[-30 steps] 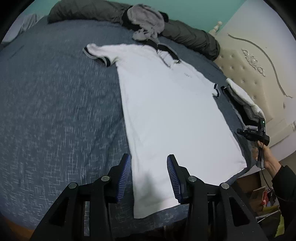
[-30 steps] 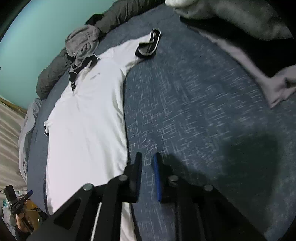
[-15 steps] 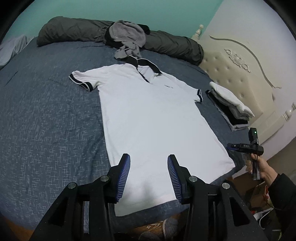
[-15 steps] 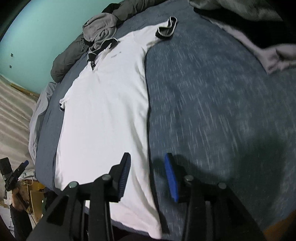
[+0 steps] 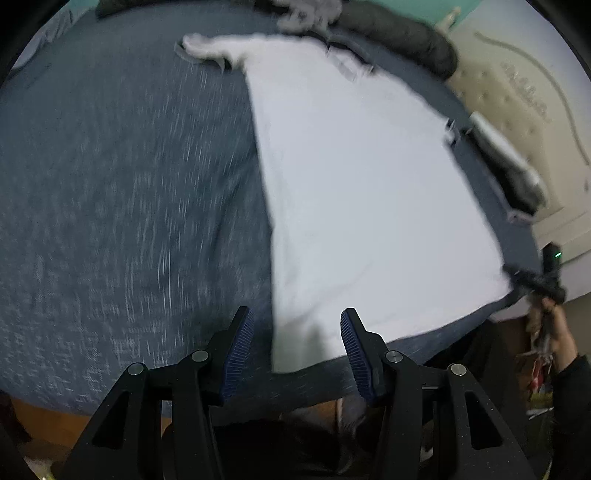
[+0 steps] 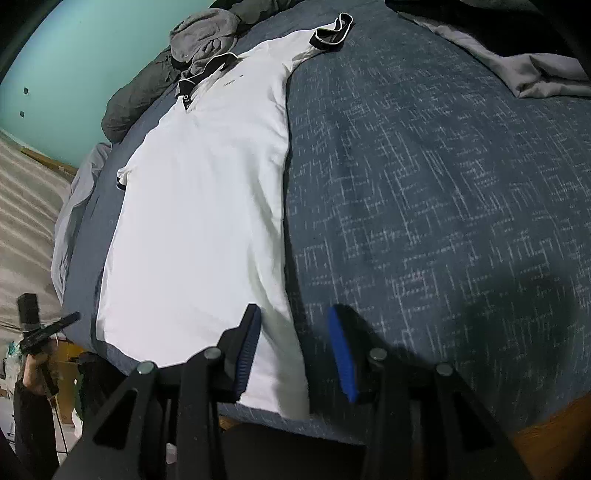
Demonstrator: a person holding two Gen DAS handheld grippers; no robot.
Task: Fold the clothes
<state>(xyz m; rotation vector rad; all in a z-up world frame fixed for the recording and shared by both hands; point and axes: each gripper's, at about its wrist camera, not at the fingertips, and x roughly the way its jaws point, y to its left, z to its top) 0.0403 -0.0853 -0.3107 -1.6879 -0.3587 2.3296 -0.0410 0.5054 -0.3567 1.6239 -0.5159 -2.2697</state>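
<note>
My left gripper (image 5: 297, 345) jaws are opening over the polo shirt's (image 5: 354, 177) hem corner; my right gripper's (image 6: 293, 349) stand apart, straddling its other corner.

Dim room light. Motion blur is smearing the left wrist view; the right is staying sharp. Fisheye edges are bending and vignetting black.

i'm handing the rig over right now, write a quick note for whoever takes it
Left gripper: jaws opening, nothing clamped, over the bottom hem corner of the white polo shirt.
Right gripper: open, empty, over the shirt's other bottom corner.
Shirt lies flat, face up on the blue bed, collar toward the far end. A folded stack sits by the headboard, a grey garment beyond the collar.
Done: shirt spread out. Left: grip both hem corners and make every fold.
</note>
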